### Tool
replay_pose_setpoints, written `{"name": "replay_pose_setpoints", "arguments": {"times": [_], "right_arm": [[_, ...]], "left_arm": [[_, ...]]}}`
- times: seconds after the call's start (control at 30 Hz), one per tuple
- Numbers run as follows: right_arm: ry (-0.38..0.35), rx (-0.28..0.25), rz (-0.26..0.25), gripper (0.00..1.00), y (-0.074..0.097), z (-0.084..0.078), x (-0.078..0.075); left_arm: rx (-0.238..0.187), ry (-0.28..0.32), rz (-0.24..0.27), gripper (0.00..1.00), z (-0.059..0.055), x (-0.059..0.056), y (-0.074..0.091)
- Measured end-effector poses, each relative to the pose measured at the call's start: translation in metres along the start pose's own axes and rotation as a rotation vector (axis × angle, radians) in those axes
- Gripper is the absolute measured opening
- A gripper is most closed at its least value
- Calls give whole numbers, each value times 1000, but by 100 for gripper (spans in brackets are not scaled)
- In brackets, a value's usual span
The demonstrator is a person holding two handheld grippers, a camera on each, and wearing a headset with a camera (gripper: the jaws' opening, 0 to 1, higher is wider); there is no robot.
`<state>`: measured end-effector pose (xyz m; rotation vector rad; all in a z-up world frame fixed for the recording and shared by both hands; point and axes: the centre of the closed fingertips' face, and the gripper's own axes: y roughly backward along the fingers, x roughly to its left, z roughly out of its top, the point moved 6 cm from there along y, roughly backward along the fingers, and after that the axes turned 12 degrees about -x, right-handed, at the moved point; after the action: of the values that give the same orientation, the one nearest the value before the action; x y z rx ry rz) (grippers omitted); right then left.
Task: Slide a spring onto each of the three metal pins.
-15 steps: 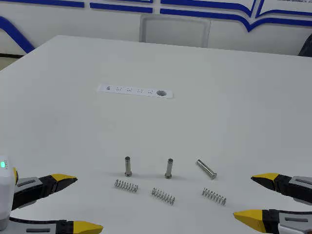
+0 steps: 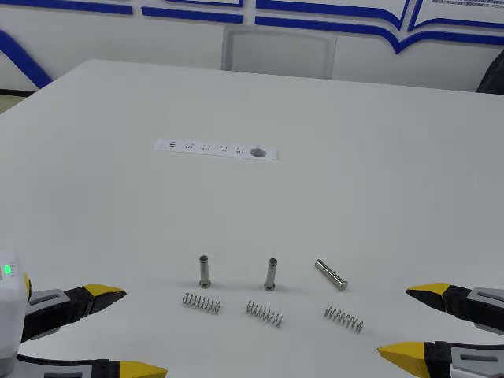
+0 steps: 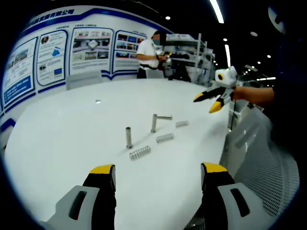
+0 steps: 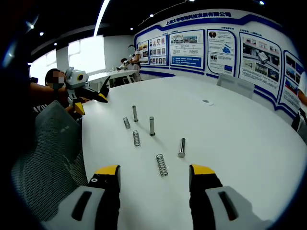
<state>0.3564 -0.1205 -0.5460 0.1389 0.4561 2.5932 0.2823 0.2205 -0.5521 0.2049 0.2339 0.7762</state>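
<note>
**Head view, with both gripper views.** We found three metal pins in a row on the white tabletop (image 2: 378,181), near its front edge. The left pin (image 2: 205,271) and the middle pin (image 2: 272,274) stood upright, well apart from each other. The right pin (image 2: 331,274) lay on its side, angled across the row.

Just in front of each pin one spring lay flat on the tabletop: the left spring (image 2: 201,302), the middle spring (image 2: 263,313) and the right spring (image 2: 343,318). Each spring lay near its pin but apart from it.

The left gripper (image 2: 138,331) hung low at the left end of the row, its yellow-tipped jaws apart and holding nothing. The right gripper (image 2: 396,321) hung at the right end, its jaws likewise apart and empty. We saw both grippers well apart from the pins and springs.

In each gripper view we saw that gripper's two jaws spread wide, with the pins and springs on the tabletop beyond them.

Farther back, a white power strip (image 2: 215,149) sat in the tabletop, and a chair (image 2: 277,52) stood behind the far edge.
</note>
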Motion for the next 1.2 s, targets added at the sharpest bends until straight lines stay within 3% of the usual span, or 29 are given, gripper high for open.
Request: {"name": "replay_pose_setpoints", "arguments": {"times": [0.27,0.6,0.9,1.2], "right_arm": [[11,-5,-7,57,-12,11,-10],[34,33,-13,52,-46,30,-28],[53,111,-16,43,-84,38,-43],[48,218,-38,35,-114,26,-60]], "left_arm": [[2,-3,-5,74,0,-2,-2],[0,-3,-4,74,1,-7,-3],[-6,-4,-8,73,3,-15,-5],[-14,-1,-7,73,3,-19,-5]]}}
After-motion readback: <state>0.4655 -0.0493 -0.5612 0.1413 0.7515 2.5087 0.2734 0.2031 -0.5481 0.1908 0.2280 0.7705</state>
